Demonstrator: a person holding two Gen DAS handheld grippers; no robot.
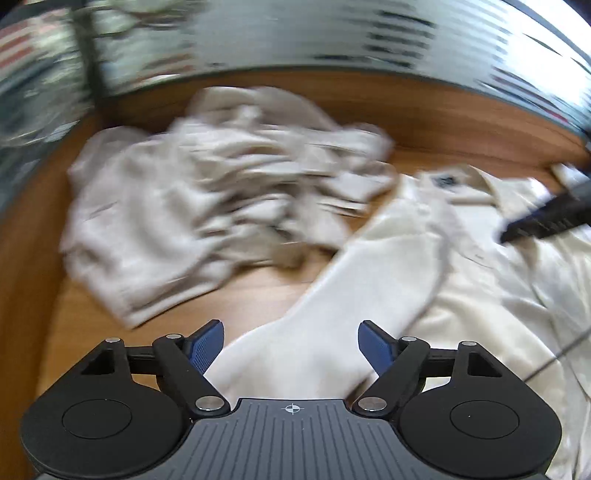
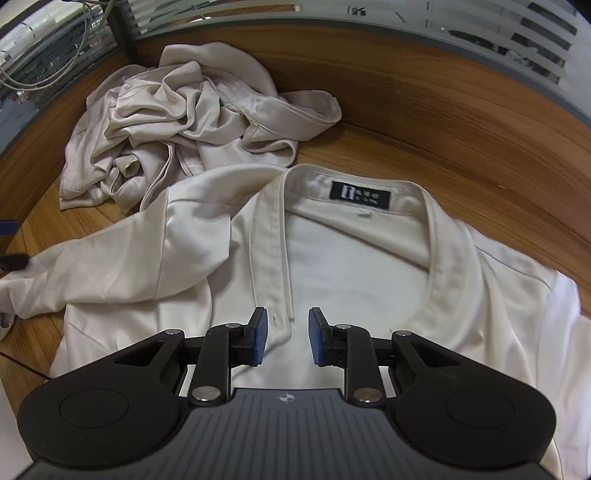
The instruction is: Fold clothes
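A cream shirt (image 2: 351, 266) lies spread on the wooden table, collar and black neck label (image 2: 360, 195) facing me in the right wrist view. My right gripper (image 2: 287, 338) is open just above its front placket, below the collar. In the blurred left wrist view my left gripper (image 1: 291, 345) is open over the shirt's left sleeve (image 1: 332, 314). The right gripper shows there as a dark shape (image 1: 546, 214) over the shirt. The left gripper's tip (image 2: 13, 260) shows at the sleeve end in the right wrist view.
A crumpled pile of beige clothes (image 2: 184, 122) lies at the back left of the table (image 2: 443, 140), also in the left wrist view (image 1: 207, 206). A glass partition with blinds (image 2: 480, 33) runs behind the table edge. Cables (image 2: 44, 66) hang at far left.
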